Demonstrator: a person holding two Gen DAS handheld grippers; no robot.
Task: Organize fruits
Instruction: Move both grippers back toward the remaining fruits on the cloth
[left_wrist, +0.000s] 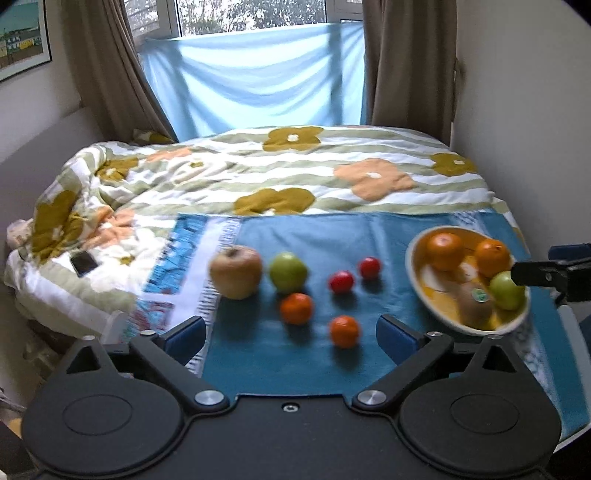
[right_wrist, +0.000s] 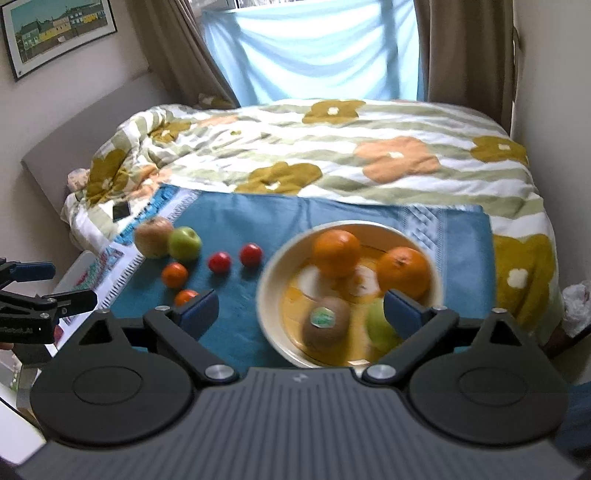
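Note:
A cream and yellow bowl on the blue cloth holds two oranges, a kiwi with a sticker and a green apple. Loose on the cloth lie a brownish apple, a green apple, two small red fruits and two mandarins. My left gripper hangs open above the near mandarins, nothing between its fingers. My right gripper stands open over the bowl's near side, empty; its right finger covers part of the bowl's green apple.
The cloth lies on a bed with a flowered duvet. A dark phone rests on the duvet at left. Curtains and a pale blue sheet hang over the window behind. A wall runs close on the right.

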